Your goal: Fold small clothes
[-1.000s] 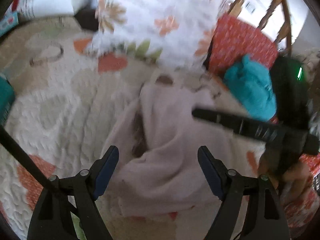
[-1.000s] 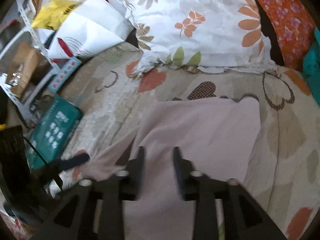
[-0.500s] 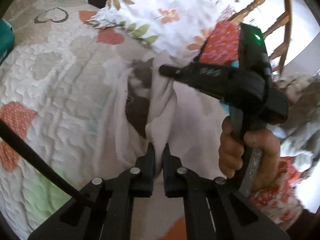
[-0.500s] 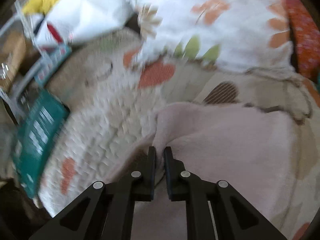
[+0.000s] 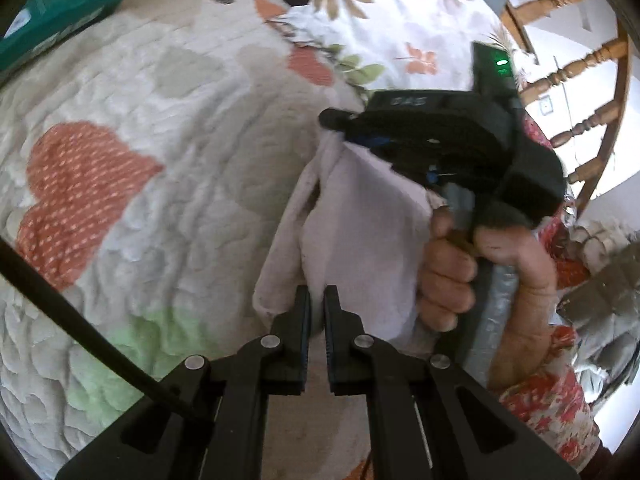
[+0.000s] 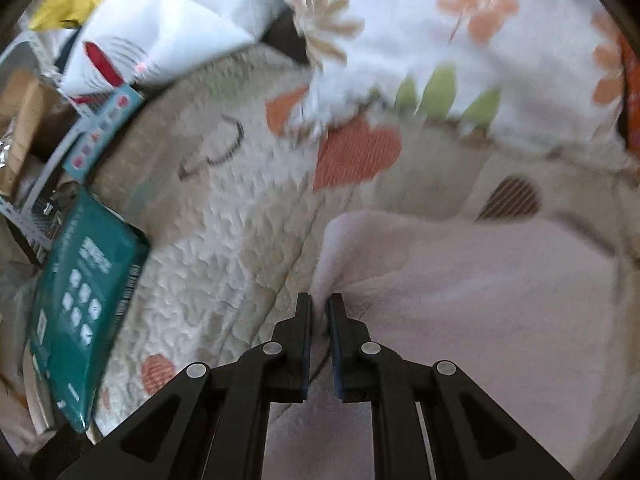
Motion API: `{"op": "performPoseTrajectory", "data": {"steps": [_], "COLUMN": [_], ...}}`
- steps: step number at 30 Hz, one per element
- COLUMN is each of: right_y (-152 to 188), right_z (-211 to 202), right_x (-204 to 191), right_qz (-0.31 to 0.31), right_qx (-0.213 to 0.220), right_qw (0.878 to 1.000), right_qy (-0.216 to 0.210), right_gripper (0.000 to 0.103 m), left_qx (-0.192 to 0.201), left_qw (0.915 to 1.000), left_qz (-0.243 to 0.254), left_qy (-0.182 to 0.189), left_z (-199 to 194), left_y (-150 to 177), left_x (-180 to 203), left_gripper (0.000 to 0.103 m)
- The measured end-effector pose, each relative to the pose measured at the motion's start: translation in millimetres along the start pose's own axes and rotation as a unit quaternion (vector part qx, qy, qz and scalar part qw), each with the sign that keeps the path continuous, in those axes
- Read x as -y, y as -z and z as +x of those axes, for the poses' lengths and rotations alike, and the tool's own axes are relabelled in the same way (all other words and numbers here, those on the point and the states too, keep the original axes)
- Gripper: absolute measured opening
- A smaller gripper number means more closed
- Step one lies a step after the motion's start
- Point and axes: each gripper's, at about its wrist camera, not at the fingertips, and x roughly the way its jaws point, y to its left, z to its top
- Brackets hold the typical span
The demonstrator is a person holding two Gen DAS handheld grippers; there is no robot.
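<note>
Left gripper (image 5: 316, 304): jaws pressed together on a fold of the pale pink cloth (image 5: 360, 220), pinching its near edge.
Right gripper (image 6: 319, 308): jaws closed on a corner of the same cloth (image 6: 460, 280); in the left wrist view its black body (image 5: 440, 132) appears at the cloth's far end with a green light lit on top.
Right hand (image 5: 480, 276): wrapped around the right gripper's handle, a red floral sleeve at the wrist.
Pale pink cloth: stretched between the two grippers and raised above the quilt in the left wrist view, gathered into long folds; in the right wrist view most of it spreads out over the bed.
Quilt (image 5: 160, 160): cream, stitched, with orange, green and beige hearts; lies beneath the cloth.
Floral pillow (image 6: 460, 40): white with orange flowers and green leaves, at the far side of the quilt.
Green box (image 6: 80, 300): teal, beside the quilt's left edge.
Wooden chair (image 5: 580, 68): turned spindles, behind the right gripper.
</note>
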Motion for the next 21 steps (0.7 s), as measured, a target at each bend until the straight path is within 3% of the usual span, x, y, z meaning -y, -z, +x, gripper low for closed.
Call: {"op": "performPoseTrajectory", "data": {"steps": [3,6,7,9,10,12,15,17,19,21], "right_y": [2,0,-1,3,8,21,56,79,106,124], "right_z": [18,-12,-25,-68,-91,-123,-145,-142,-138,-128], "right_x": [10,26,29,43,54,75,117,139,161,169], "right_qz": [0.02,0.052,0.053,0.05,0.048,0.044,0.051,0.073,0.106,0.131], "right_qx": [-0.021,0.005,0.017,0.058,0.079,0.104,0.1,0.085,0.075,0.075], "right_qw": [0.999,0.996,0.994,0.99,0.989,0.989,0.993,0.993,0.99,0.983], "right_qy": [-0.019,-0.076,-0.09,-0.116,-0.116,-0.094,-0.031,-0.026,-0.048,-0.1], "right_gripper": [0.014,0.016,0.021,0.041,0.055,0.062,0.064,0.064,0.064,0.064], "left_qx": [0.002,0.01,0.018,0.044,0.058,0.082,0.073,0.053,0.026,0.002], "left_qw": [0.9999,0.9999,0.9998,0.9989,0.9981,0.9962,0.9967,0.997,0.9962,0.9953], "left_qz": [-0.011,-0.011,-0.008,-0.001,0.0,0.0,0.015,0.042,0.07,0.082], "left_qy": [-0.003,-0.007,-0.01,-0.016,-0.02,-0.028,-0.033,-0.037,-0.046,-0.052], "left_z": [-3,-17,-24,-40,-46,-53,-40,-20,2,23], "left_y": [2,5,4,1,-2,-8,-23,-32,-35,-37], "left_x": [-2,3,5,10,12,16,22,29,35,38], "left_gripper": [0.007,0.012,0.02,0.047,0.054,0.074,0.08,0.082,0.083,0.083]}}
